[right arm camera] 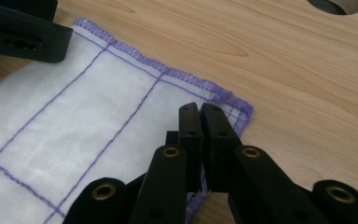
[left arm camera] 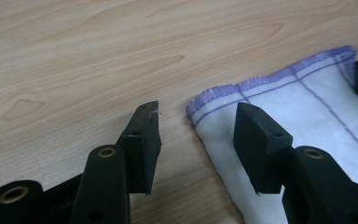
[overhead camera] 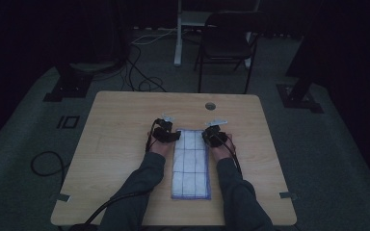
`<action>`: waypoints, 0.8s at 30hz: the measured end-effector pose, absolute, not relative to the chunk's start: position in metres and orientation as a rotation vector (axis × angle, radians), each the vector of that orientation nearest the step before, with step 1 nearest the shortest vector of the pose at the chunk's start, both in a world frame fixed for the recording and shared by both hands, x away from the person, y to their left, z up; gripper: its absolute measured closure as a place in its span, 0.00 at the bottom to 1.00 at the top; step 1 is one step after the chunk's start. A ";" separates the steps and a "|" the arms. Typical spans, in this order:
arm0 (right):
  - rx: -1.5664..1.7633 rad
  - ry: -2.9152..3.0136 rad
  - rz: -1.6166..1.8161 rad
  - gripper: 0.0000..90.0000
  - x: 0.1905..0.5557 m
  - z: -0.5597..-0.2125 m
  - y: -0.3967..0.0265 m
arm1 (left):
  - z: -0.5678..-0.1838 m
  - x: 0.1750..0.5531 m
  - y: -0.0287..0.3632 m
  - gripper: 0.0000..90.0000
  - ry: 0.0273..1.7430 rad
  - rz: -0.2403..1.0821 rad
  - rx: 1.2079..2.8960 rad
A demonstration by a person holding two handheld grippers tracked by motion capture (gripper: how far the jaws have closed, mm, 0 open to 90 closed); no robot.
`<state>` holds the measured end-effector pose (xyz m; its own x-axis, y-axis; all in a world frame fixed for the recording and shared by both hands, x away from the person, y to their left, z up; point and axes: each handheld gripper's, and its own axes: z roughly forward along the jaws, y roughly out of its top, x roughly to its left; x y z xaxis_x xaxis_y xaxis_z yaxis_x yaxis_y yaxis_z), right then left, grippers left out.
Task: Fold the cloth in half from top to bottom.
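A white cloth with purple stitched lines lies folded into a long strip near the middle of the wooden table, running from the near edge toward the far side, and both grippers sit at its far end. The left gripper stands open at the far left corner, one jaw over bare wood and the other over the fabric, with the hemmed corner between them but not pinched. The right gripper is closed at the far right corner; whether it has the hem caught between its pads or merely rests on top I cannot tell. The main risk is an uneven lift: if only the right side holds, the strip would swing and its fold would fall open. The left jaws could also close on only the top layer, or scrape the wood and push the corner away. A round hole in the table lies beyond the cloth, well apart.
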<state>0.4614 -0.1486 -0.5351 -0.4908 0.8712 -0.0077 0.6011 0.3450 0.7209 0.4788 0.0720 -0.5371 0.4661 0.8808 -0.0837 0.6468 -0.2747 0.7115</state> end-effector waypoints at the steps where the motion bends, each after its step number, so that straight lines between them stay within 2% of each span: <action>1: 1.286 2.222 0.931 0.96 0.461 -0.535 -0.148 | -0.538 0.479 0.071 0.57 1.266 0.437 2.023; 4: 1.268 2.214 0.898 0.89 0.460 -0.536 -0.148 | -0.537 0.480 0.070 0.57 1.262 0.447 2.036; 9: 1.311 2.189 0.884 0.71 0.462 -0.536 -0.152 | -0.538 0.480 0.068 0.56 1.248 0.463 2.054; 12: 1.357 2.182 0.898 0.64 0.466 -0.537 -0.156 | -0.537 0.482 0.067 0.55 1.242 0.465 2.074; 17: 1.417 2.183 0.918 0.61 0.470 -0.537 -0.159 | -0.536 0.483 0.066 0.57 1.228 0.459 2.087; 21: 1.432 2.194 0.929 0.61 0.473 -0.537 -0.161 | -0.535 0.484 0.063 0.63 1.224 0.442 2.095; 24: 1.425 2.197 0.950 0.73 0.475 -0.537 -0.160 | -0.533 0.486 0.060 0.72 1.240 0.423 2.103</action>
